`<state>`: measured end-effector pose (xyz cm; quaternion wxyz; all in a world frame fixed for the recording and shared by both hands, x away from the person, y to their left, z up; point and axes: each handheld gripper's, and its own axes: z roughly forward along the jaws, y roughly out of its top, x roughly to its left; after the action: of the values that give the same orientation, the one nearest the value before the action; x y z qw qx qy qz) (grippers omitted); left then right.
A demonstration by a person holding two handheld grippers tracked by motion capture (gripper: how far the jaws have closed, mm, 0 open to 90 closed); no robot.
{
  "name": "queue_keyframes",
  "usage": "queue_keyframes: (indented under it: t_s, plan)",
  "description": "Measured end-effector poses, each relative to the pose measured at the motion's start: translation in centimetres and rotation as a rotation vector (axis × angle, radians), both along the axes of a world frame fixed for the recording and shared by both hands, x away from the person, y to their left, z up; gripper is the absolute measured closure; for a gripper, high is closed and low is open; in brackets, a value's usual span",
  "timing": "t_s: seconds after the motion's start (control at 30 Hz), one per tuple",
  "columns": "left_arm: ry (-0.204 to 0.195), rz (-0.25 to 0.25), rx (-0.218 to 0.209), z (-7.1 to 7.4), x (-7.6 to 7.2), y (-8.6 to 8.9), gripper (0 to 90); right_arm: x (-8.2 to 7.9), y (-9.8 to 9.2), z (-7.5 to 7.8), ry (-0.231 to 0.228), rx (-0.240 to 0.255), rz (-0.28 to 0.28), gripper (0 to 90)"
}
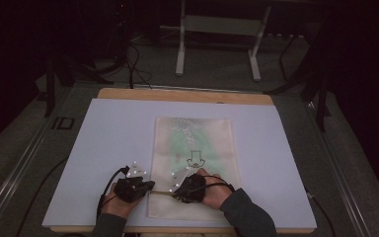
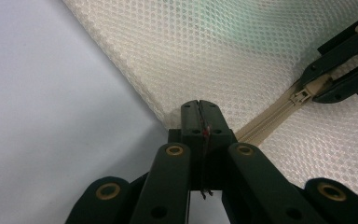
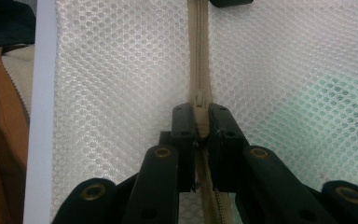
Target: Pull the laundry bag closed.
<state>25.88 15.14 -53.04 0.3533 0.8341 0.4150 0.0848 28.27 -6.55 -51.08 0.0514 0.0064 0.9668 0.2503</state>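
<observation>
With the cream mesh zip-up laundry bag [image 1: 193,163] flat on the pale tabletop [image 1: 103,148], anchor its corner in the clamped left tongs [image 2: 199,106], keep the right tongs [image 3: 200,114] pinched on the beige zipper slider [image 3: 199,103], pull straight along the beige zipper track [image 3: 199,42].

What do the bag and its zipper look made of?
The bag looks like cream synthetic mesh: a fine honeycomb weave with a slight sheen, and something green shows through it. The zipper looks like beige woven tape with a matching slider, probably plastic or painted metal.
</observation>
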Motion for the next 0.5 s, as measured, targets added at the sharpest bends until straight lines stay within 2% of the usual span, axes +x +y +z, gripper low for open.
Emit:
queue_keyframes:
  t_s: [0.5]
  plan:
    - [0.000,0.000,0.002,0.01,0.00,-0.02,89.5,-0.06,-0.59,0.07,-0.001,-0.006,-0.002,82.4]
